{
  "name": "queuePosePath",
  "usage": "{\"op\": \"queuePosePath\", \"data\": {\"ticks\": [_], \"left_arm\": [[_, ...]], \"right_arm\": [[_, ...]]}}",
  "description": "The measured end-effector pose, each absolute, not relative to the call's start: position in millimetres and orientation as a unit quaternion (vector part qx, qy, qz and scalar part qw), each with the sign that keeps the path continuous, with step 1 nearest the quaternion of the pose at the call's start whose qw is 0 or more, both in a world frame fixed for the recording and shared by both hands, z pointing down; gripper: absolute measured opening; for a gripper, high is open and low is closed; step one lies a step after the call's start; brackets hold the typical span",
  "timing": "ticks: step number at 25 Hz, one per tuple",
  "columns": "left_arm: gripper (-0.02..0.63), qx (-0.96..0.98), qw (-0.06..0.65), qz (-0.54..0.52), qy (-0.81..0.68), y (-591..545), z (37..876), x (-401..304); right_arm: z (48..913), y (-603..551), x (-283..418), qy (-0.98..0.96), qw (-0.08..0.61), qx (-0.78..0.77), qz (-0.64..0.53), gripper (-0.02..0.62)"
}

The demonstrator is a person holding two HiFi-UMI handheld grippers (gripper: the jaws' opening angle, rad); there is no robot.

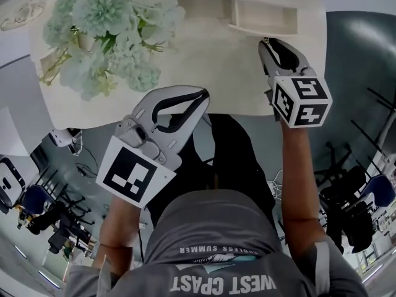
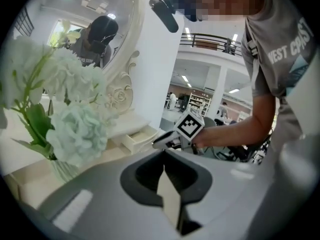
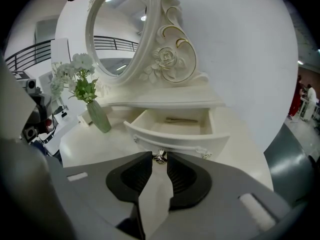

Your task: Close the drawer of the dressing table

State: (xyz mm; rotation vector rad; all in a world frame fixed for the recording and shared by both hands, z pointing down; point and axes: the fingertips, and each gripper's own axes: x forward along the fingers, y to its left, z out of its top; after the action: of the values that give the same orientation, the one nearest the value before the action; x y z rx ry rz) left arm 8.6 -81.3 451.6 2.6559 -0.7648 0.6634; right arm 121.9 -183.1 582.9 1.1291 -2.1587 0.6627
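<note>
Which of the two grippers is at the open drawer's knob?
The right gripper: its jaws stand apart, with the knob of the drawer between their tips. The left gripper has its jaws together, empty, away from the drawer.

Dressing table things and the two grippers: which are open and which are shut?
Drawer: open, slim thing inside.
Right gripper: open, jaws either side of the drawer knob.
Left gripper: shut, empty.
Vase: upright, holding flowers.
</note>
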Motion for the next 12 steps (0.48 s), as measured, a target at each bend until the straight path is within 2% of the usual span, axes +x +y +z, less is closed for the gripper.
{"op": "queuePosePath", "data": {"ticks": [12], "left_arm": [[0.005,0.921,0.152,0.234,-0.272,-84.6,448.6,3.7]], "right_arm": [[579.1,-184.1,124.5,-0.812,0.301,0.433,0.250,0.094]]}}
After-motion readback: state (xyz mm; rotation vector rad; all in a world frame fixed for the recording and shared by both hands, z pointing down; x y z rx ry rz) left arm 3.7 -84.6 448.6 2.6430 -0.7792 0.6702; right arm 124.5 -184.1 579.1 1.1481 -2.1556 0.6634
